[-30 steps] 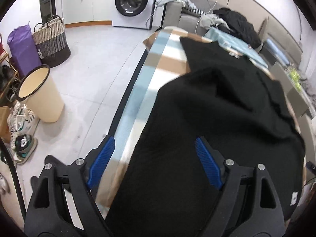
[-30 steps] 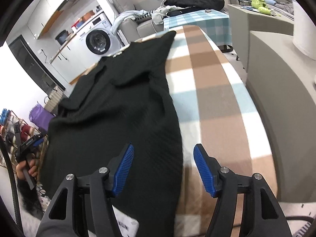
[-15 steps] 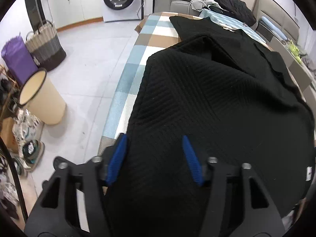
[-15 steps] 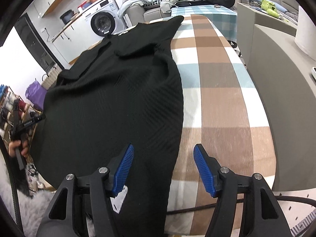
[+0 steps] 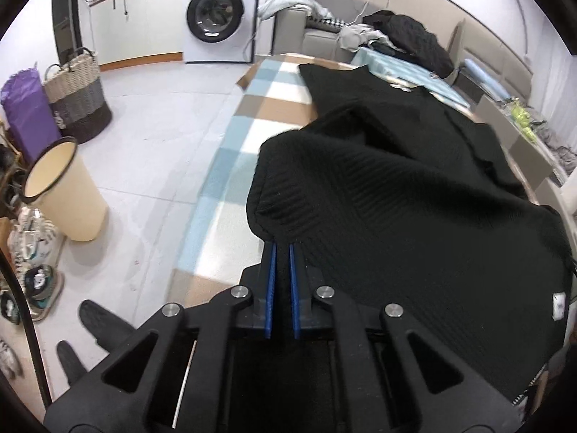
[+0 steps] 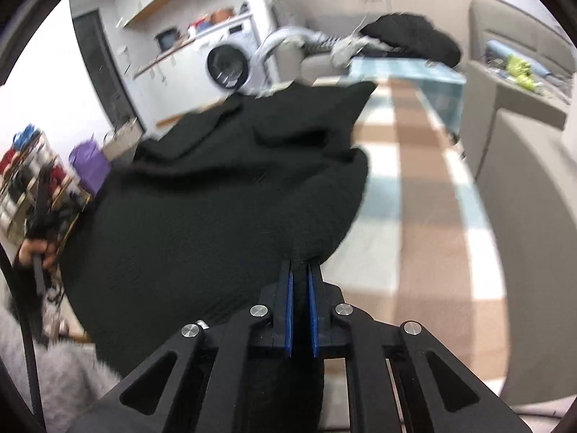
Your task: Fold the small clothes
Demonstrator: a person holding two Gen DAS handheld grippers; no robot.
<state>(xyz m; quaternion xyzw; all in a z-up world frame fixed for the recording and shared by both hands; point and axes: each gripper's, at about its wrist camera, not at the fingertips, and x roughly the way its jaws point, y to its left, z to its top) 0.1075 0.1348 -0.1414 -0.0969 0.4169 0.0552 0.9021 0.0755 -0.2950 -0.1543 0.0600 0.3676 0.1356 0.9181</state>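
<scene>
A black knit garment [image 5: 414, 195] lies along a table covered with a checked cloth [image 5: 252, 126] of brown, blue and white. My left gripper [image 5: 283, 249] is shut on the garment's near left hem corner, which is bunched and lifted. My right gripper [image 6: 300, 270] is shut on the near right hem corner of the same garment [image 6: 216, 198], also lifted off the checked cloth [image 6: 425, 187]. The right wrist view is blurred by motion. The left gripper [image 6: 39, 223] shows far left in the right wrist view.
A cream bin [image 5: 61, 187], a woven basket [image 5: 77, 93] and a purple bag [image 5: 25, 108] stand on the floor to the left. A washing machine [image 5: 216, 14] is at the back. A sofa with clothes [image 5: 407, 39] is beyond the table. A grey counter [image 6: 533, 187] runs along the right.
Both grippers have closed on the garment's near hem corners and lifted them. The cloth now bunches up at each gripper and the near edge has risen off the table.
</scene>
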